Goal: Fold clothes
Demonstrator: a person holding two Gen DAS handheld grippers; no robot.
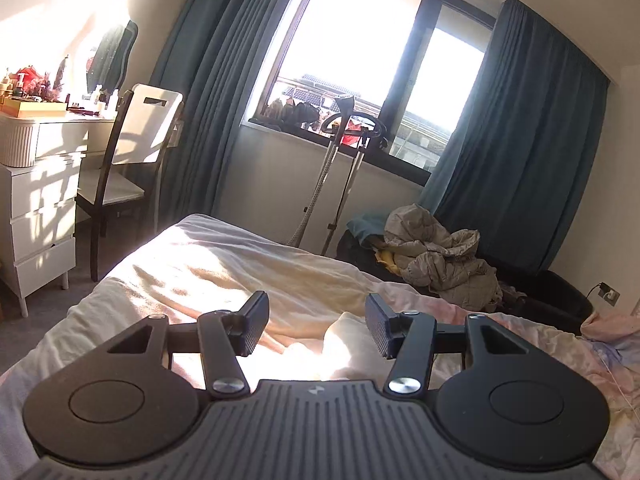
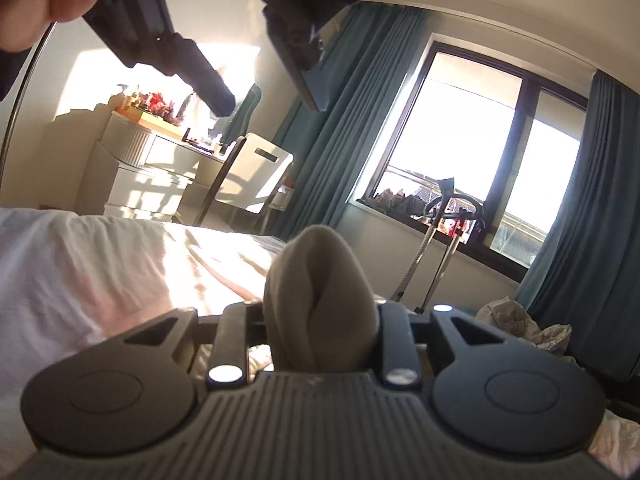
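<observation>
Right tongs (image 2: 320, 320) clamping a rolled grey garment (image 2: 316, 300); left tongs (image 1: 316, 330) gaping, holding nothing.
Roll standing upright between the right pads, long axis running up out of the grip, raised over the bed (image 2: 80, 264). Left tongs hovering above sunlit bedding (image 1: 208, 264), also showing top-left in the right view. Clothes heap (image 1: 440, 260) lying beyond, right of the bed.

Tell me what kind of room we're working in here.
Most likely a bedroom: a bed with rumpled sheets, a dressing table crowded with small items, and teal curtains at the window.
</observation>
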